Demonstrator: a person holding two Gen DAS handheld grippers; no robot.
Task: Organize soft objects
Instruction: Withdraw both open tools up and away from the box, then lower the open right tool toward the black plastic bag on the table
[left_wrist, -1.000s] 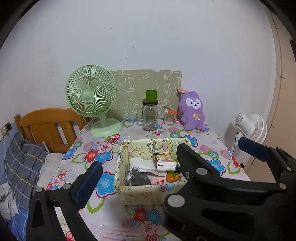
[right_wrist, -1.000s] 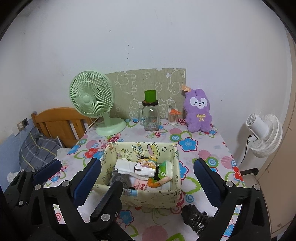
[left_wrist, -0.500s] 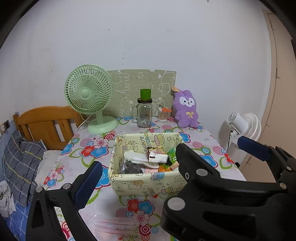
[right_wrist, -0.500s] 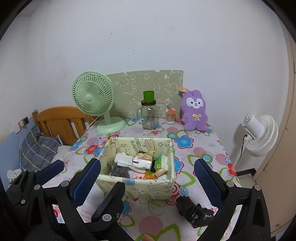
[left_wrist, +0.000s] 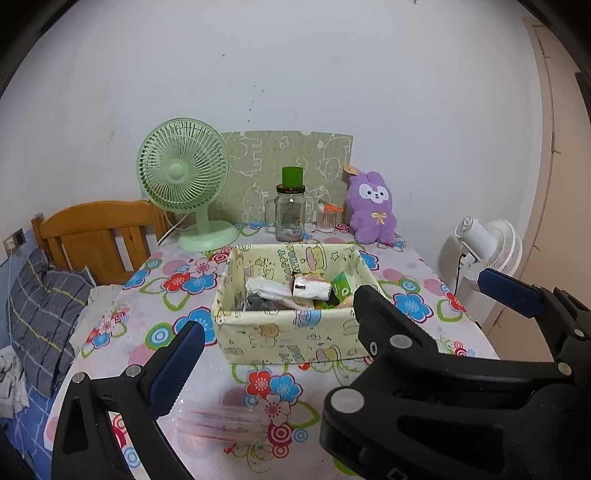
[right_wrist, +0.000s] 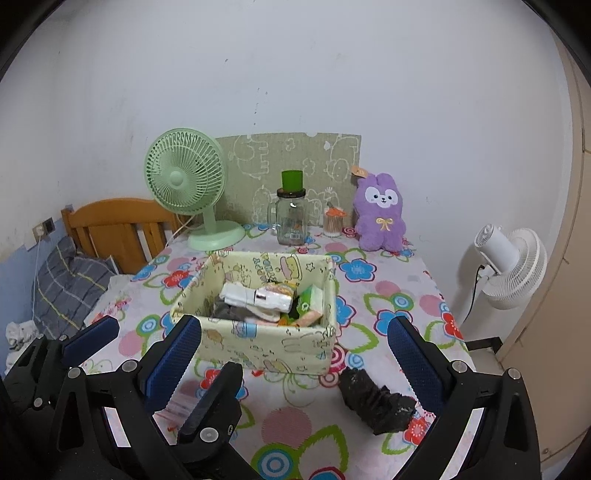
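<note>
Left wrist view. The left gripper (left_wrist: 343, 317) is spread wide and holds nothing: one blue-padded finger sits at lower left of the frame, the other at right. Part of the right gripper's black frame fills the lower right and hides the table there. The fabric storage box (left_wrist: 291, 332), at frame centre, stands on the table (left_wrist: 177, 295), which wears a flowered cloth. The box holds a white wrapped bundle (left_wrist: 273, 290) among other small items. A clear plastic packet (left_wrist: 221, 421), blurred, lies at lower centre. Behind: a green fan (left_wrist: 184, 173), a glass jar (left_wrist: 290, 216) and a purple plush rabbit (left_wrist: 373, 206) against the wall.

Right wrist view. The right gripper (right_wrist: 295, 360) is likewise spread and empty. The black crumpled cloth (right_wrist: 376, 402) lies on the table at lower right of the frame, just beside the box's near right corner and just inside the right-hand finger. Its long axis runs from upper left to lower right. By this view the right gripper is the nearer one, so the pick-up likely falls to it. A white standing fan (right_wrist: 509, 266) sits off the table at right; a wooden headboard (right_wrist: 114, 229) at left.
</note>
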